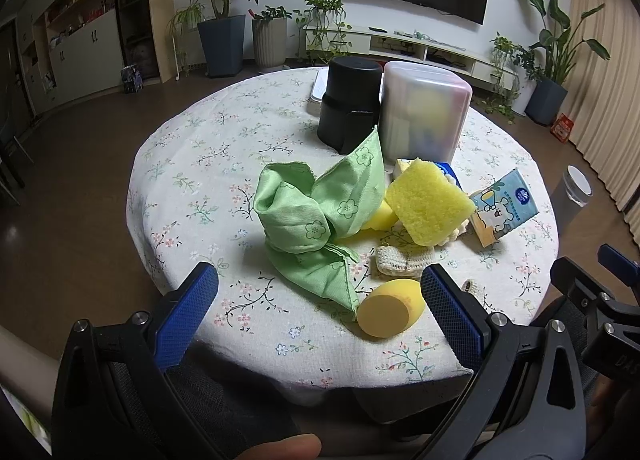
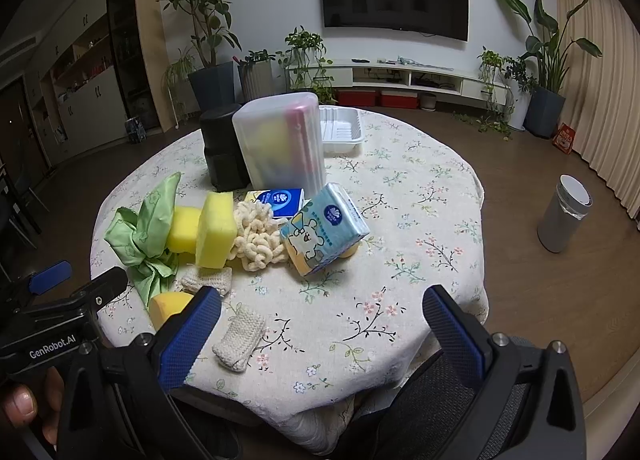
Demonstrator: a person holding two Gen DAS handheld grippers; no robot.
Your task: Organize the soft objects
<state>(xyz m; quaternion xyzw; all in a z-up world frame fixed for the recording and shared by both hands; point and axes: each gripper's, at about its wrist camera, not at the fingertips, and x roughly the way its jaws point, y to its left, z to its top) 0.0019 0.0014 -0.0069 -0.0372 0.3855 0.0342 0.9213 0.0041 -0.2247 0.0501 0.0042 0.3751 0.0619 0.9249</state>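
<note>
We judge the sorting barely begun. Our left gripper [image 1: 320, 300] and right gripper [image 2: 322, 324] both gape wide and hold nothing, poised at the near edge of the round flower-print tablecloth [image 2: 420, 195]. Nearest lie the yellow egg-shaped sponge [image 1: 386, 308] and a small cream knitted pad [image 2: 239, 338]; beyond them, loose in a heap, the crumpled green cloth [image 1: 308, 211], the yellow rectangular sponge [image 1: 428, 207], a cream looped mop-like cloth [image 2: 256, 238] and a blue tissue pack [image 2: 324, 234]. Behind the heap stands the frosted plastic lidded box [image 2: 280, 141], already holding a few items.
</note>
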